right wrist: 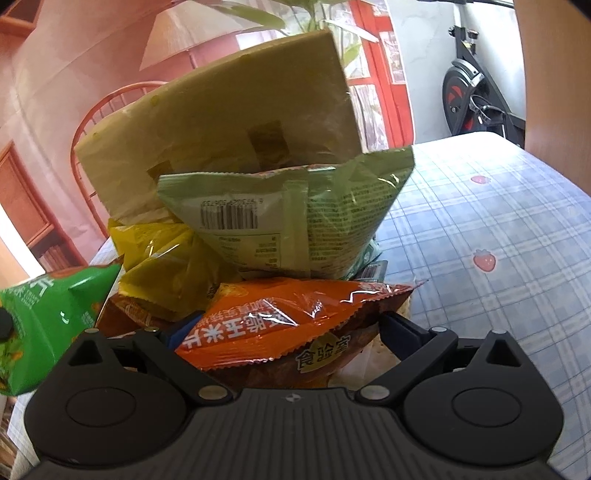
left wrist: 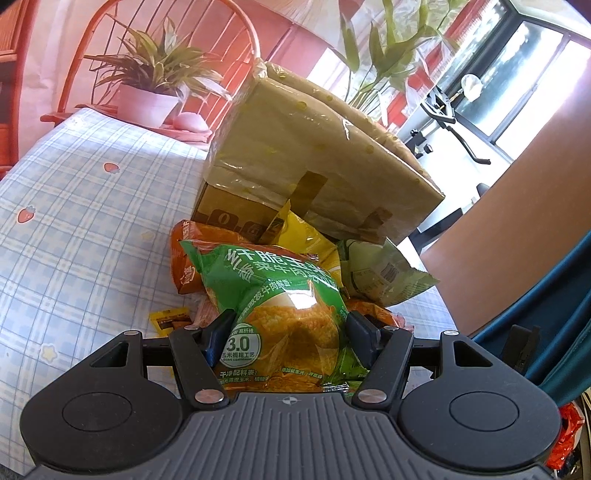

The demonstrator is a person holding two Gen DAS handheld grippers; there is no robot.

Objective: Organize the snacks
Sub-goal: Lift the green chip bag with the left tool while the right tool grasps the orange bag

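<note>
Gripping a green corn-chip bag [left wrist: 280,314] in the left claw [left wrist: 290,325], with snacks heaped just ahead below a tape-wrapped cardboard box [left wrist: 314,147].
Right claw [right wrist: 291,332] straddles an orange snack bag [right wrist: 295,317] on the plaid-clothed worktop [right wrist: 498,229]; whether it pinches is unclear. Next, probably closing, then lifting both bags toward the box.

A lived-in home, likely a dining corner: a counter under a blue checked strawberry-print tablecloth [left wrist: 74,192], a red spindle-back chair [left wrist: 110,40], a potted houseplant [left wrist: 147,81], an exercise bike [right wrist: 476,92] by the window, and a lampshade [right wrist: 184,33].
</note>
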